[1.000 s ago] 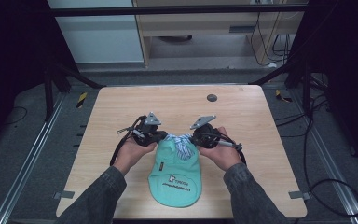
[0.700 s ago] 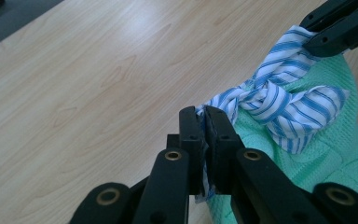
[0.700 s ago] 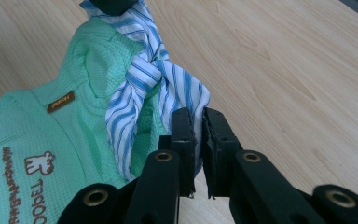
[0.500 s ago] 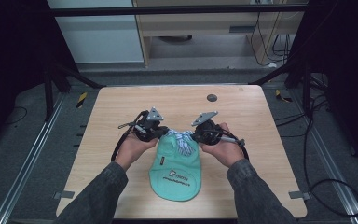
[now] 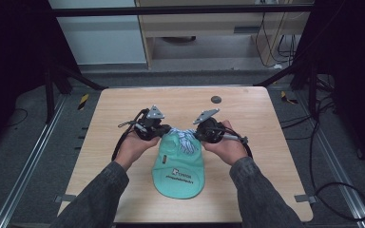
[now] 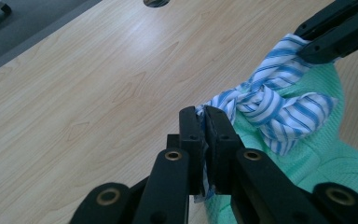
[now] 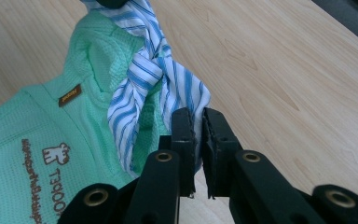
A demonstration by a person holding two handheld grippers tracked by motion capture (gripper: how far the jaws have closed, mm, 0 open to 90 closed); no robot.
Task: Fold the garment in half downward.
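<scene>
l gripper point(image 6: 204, 122) clenched on striped cloth point(image 6: 272, 105) | r gripper point(image 7: 196, 122) same (opp. end)

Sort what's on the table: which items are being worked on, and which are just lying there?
In use:
- striped cloth, pinched by the left gripper and right gripper
- green garment it is attached to

Lying about:
- small dark round object near the far edge
</scene>
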